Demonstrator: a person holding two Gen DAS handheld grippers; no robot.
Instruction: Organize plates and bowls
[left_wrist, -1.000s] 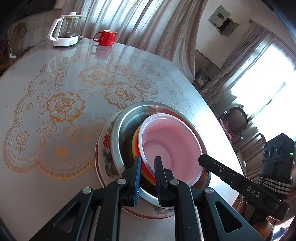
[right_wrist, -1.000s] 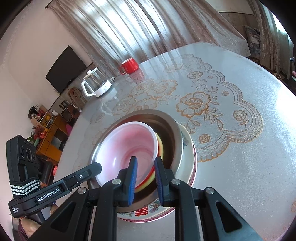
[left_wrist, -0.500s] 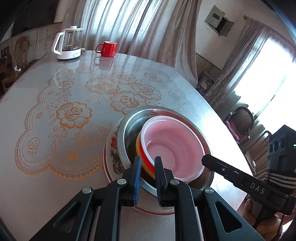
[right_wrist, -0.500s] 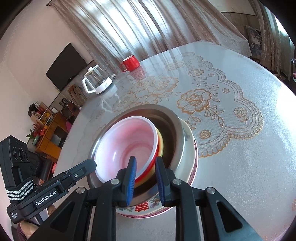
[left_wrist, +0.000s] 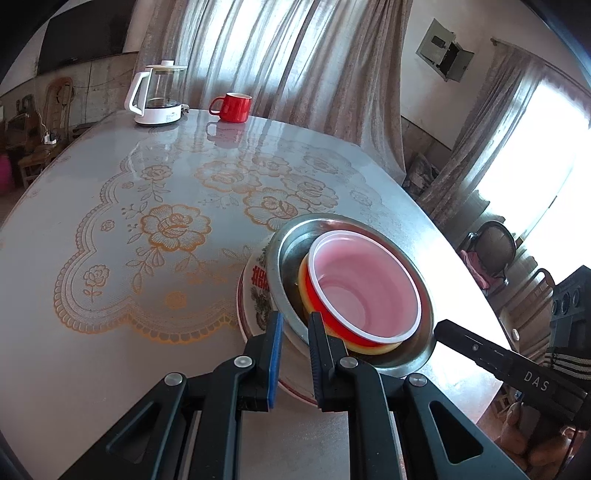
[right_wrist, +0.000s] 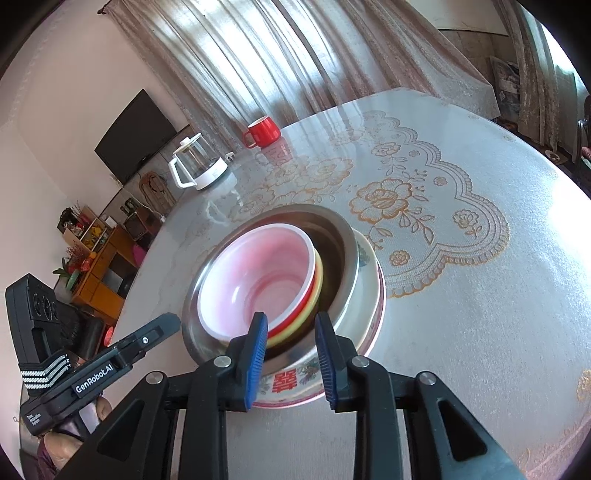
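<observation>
In your left wrist view, your left gripper (left_wrist: 295, 328) is clenched on the near rim of the steel bowl (left_wrist: 284, 266), one pad inside the wall and one outside. That bowl sits in a patterned porcelain plate (left_wrist: 255, 291) just ahead of the fingers, and holds a yellow bowl (left_wrist: 304, 291) with a red bowl (left_wrist: 365, 291) nested on top. Far ahead stand a glass kettle (left_wrist: 157, 94) and a red mug (left_wrist: 234, 107). In your right wrist view, your right gripper (right_wrist: 291, 332) has just been opening; its jaws now stand released on either side of the nested bowls' near rims, pads clear of them, above the steel bowl's near edge.
</observation>
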